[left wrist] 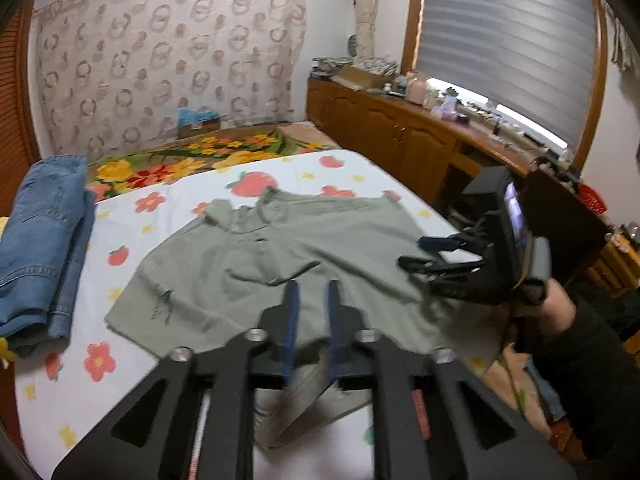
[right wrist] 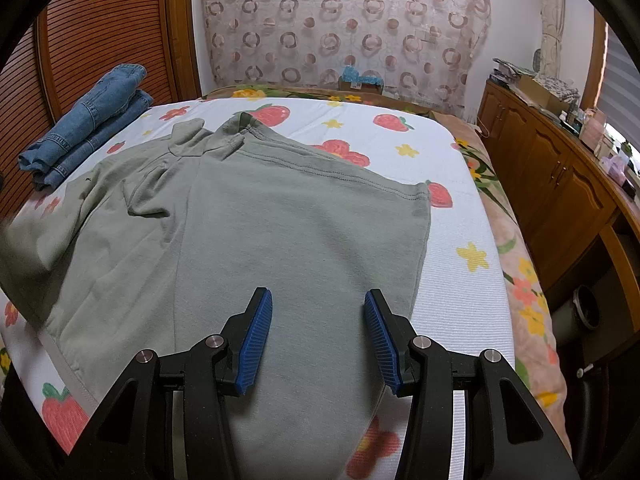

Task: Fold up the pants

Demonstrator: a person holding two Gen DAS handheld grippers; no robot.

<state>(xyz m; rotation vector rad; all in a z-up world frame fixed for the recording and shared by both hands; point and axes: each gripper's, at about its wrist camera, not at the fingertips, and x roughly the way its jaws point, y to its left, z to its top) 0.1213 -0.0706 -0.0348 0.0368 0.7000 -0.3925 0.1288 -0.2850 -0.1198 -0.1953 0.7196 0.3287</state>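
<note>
Grey-green pants [left wrist: 248, 256] [right wrist: 260, 232] lie spread on a white bed sheet [left wrist: 120, 224] [right wrist: 460, 300] printed with strawberries and flowers. The waistband is at the far side. My left gripper [left wrist: 313, 285] hovers over the near edge of the pants. Its blue pads [left wrist: 291, 320] stand a narrow gap apart, pressing on nothing; a loose fold of the cloth lies under the jaws. My right gripper [right wrist: 318, 300] [left wrist: 410, 251] stands open wider above the right half of the pants, with nothing between its fingers.
Folded blue jeans [left wrist: 44, 240] [right wrist: 88, 136] rest at the bed's left edge. A flowered blanket [left wrist: 180, 160] covers the far end. Wooden cabinets [left wrist: 380, 128] [right wrist: 552, 168] with clutter run along the right, under a window blind [left wrist: 500, 40]. A hand [left wrist: 556, 304] holds the right gripper.
</note>
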